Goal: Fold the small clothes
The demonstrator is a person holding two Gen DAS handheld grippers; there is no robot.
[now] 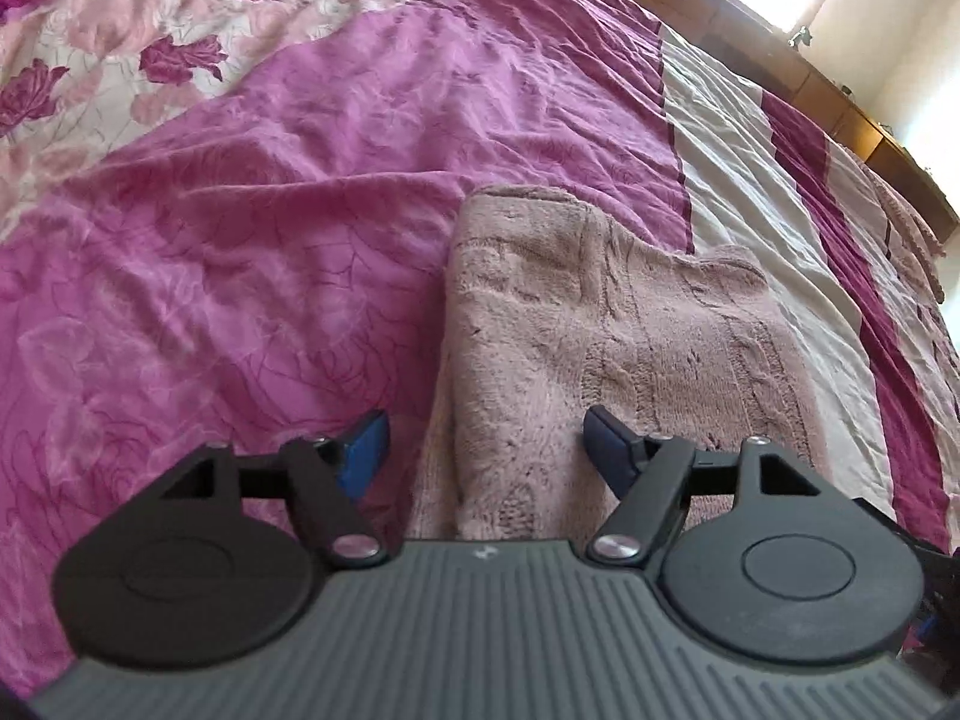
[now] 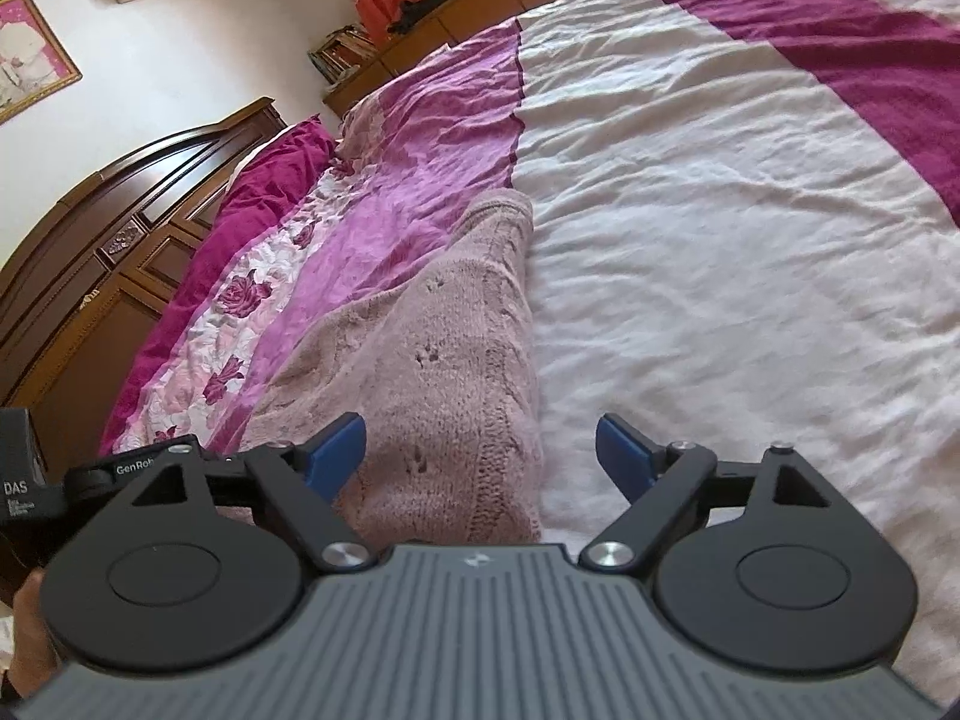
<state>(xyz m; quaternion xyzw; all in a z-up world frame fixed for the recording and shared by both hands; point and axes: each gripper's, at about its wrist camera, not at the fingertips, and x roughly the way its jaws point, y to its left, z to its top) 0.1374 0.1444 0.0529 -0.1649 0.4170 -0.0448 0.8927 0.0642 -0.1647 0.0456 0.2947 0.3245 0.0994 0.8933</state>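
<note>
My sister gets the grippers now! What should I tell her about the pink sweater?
Left gripper: open, holding nothing, just over the sweater's near edge.
Right gripper: open, holding nothing, at the sweater's near right edge.
The pink knit sweater lies on the bedspread, already folded over into a narrow stack.
Left to do: whether more folds are needed can't be told; tidy it and set it aside.

The sweater (image 1: 600,324) is a dusty mauve-pink knit with cable ribs and small eyelet holes. The bedspread (image 1: 270,228) under it goes in bands: orchid pink with faint rose outlines, then cream, then deep magenta toward the right of the frame. In the upper left it turns white with printed burgundy and pale pink roses. Both grippers (image 1: 483,450) (image 2: 480,456) are black with grey ribbed bodies and blue pads. The headboard (image 2: 90,252) is dark brown.
</note>
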